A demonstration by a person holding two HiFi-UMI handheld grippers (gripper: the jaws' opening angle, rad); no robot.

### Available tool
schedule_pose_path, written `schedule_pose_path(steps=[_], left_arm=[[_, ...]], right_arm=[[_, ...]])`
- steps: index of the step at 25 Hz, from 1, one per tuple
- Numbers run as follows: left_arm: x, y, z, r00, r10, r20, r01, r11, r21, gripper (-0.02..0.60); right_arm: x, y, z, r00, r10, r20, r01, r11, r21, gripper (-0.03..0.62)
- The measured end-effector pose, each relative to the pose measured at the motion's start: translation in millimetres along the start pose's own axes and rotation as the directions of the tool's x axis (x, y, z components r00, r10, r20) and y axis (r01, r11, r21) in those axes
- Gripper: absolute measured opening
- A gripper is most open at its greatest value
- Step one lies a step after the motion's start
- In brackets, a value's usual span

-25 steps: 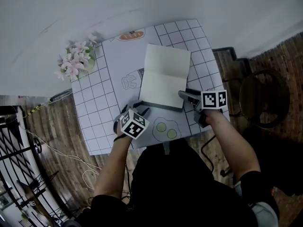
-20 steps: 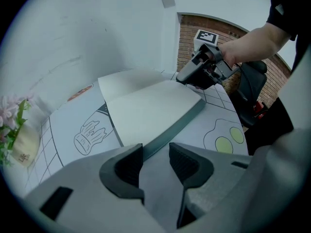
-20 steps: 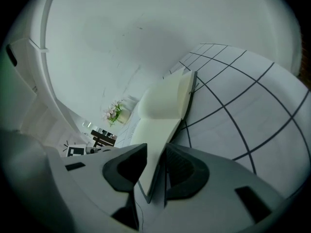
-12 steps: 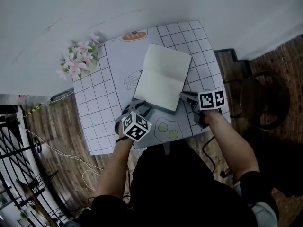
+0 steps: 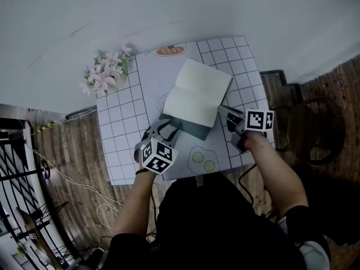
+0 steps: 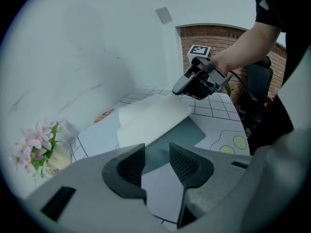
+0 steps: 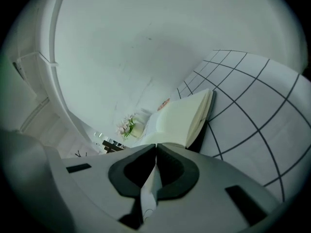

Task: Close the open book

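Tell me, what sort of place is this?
Probably a room in a home or a small studio: a little checked table stands against a white wall on a wooden floor, bearing pink flowers and an open book.

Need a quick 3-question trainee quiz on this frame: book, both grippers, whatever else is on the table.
1. Multiple choice: what is the right gripper clamped on?
A) the flowers
B) the near edge of the book
C) nothing
2. True or false: the left gripper has its jaws pressed together.
3. Fill in: in the head view, the pink flowers stand at the far ____ corner of the table.
Key: 1 B; 2 false; 3 left.
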State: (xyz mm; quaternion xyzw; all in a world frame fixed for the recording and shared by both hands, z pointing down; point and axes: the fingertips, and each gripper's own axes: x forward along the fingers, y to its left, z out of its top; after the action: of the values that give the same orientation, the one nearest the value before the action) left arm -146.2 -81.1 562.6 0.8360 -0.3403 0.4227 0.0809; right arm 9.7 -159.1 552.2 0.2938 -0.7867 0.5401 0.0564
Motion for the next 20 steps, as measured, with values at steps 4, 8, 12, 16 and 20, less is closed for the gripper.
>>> schedule_pose_path(steps=[4, 8, 12, 16, 20], left_arm=[[-4.4, 11.7, -6.0, 1.000, 0.019, -0.014, -0.019, 1.000, -0.024, 0.161], [-2.4, 15.2, -11.8, 0.999, 0.021, -0.029, -0.022, 0.998, -0.051, 0.161], [3.0, 10.6, -14.9, 0.999, 0.000, -0.047, -0.004, 0.998, -0.070, 0.161], [8.9, 2.8, -19.1, 0.997, -0.020, -0.068, 0.015, 0.997, -0.079, 0.161], [13.0, 1.7, -23.8, 0.996, -0.023, -0.083, 0.016, 0.996, -0.090, 0.161]], right_arm=[[2.7, -1.7, 20.7, 0.999, -0.008, 0.032, 0.007, 1.000, 0.007, 0.014], [9.0, -9.8, 34.7, 0.999, -0.026, 0.042, 0.025, 1.000, 0.018, 0.023], [14.6, -24.4, 44.3, 0.997, -0.059, 0.047, 0.057, 0.998, 0.040, 0.029], [17.3, -46.1, 57.4, 0.990, -0.119, 0.077, 0.117, 0.993, 0.025, 0.037], [18.3, -49.6, 78.4, 0.983, -0.133, 0.123, 0.133, 0.991, 0.006, 0.118]])
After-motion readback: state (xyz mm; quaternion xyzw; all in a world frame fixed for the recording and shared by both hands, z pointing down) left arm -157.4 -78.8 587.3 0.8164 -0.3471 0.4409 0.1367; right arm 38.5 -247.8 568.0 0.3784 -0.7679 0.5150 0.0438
